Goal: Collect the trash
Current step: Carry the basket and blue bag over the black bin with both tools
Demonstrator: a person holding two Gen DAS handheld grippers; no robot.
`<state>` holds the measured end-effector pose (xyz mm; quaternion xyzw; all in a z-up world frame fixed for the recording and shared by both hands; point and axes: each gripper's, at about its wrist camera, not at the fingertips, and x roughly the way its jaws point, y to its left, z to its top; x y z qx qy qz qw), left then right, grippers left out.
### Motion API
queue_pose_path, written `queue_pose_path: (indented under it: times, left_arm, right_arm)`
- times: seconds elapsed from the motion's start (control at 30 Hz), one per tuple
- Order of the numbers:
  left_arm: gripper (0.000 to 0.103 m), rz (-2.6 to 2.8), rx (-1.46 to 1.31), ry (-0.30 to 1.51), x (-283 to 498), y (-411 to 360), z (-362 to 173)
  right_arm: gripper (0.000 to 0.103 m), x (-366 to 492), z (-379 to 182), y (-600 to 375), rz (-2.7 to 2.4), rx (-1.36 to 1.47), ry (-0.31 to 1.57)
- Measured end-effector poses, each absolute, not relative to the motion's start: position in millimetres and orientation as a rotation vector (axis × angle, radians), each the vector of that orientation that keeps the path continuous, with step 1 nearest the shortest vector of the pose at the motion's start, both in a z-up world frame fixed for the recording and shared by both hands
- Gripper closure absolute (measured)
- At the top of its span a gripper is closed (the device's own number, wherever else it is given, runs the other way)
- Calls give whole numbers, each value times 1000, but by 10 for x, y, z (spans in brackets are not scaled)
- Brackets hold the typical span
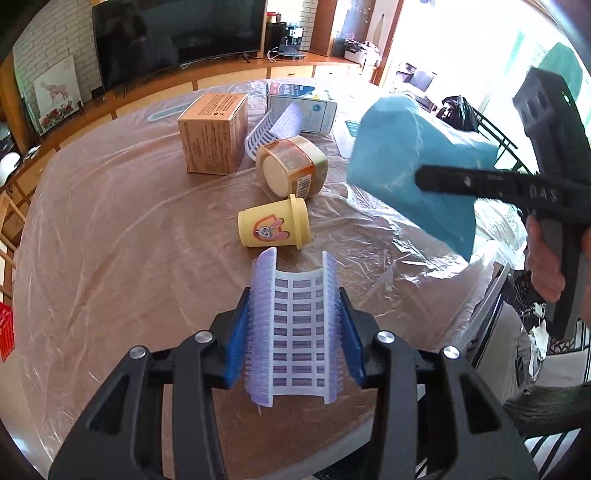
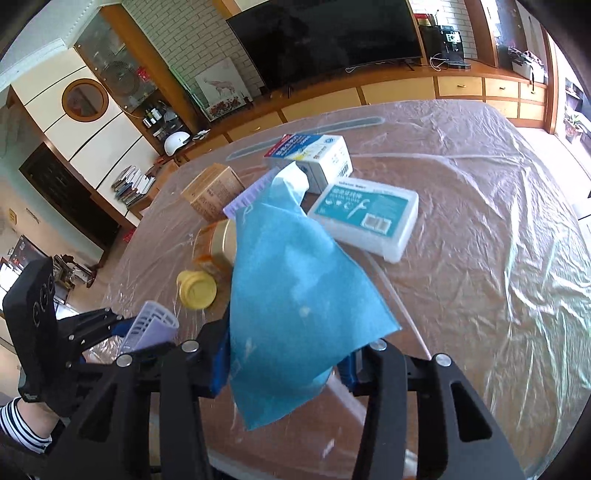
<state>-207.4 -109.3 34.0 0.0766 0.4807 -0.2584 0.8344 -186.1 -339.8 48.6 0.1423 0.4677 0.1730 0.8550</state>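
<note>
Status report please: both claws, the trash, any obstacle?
Left claw shut on white-and-purple bristled plastic roller. Right claw shut on blue paper cloth, lifted. Yellow lidded cup lies directly ahead of left claw.

bright daylight, blown-out window (image 1: 480,44), fisheye-warped dark corners

I am working in a home living room: a large dark television (image 2: 325,33) stands on a long wooden sideboard (image 2: 406,92) against a pale brick wall (image 2: 192,48). A framed deer picture (image 2: 221,86) leans there, and a coffee machine (image 1: 291,40) sits nearby.
</note>
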Motion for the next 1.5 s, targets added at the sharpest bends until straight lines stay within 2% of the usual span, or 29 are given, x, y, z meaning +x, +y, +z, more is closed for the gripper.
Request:
queue_pose_path:
  times: [0.4, 0.93, 1.5]
  left_arm:
    - [58, -488, 130, 1007, -2147, -1098, 385]
    - [58, -480, 124, 927, -2431, -1043, 762]
    - [58, -528, 169, 924, -2989, -1056, 853]
  right_arm:
    - [59, -2082, 480, -3308, 352, 244, 970]
    - [59, -2571, 954, -3438, 446, 257, 893]
    - [59, -3253, 1019, -3502, 554, 183, 956]
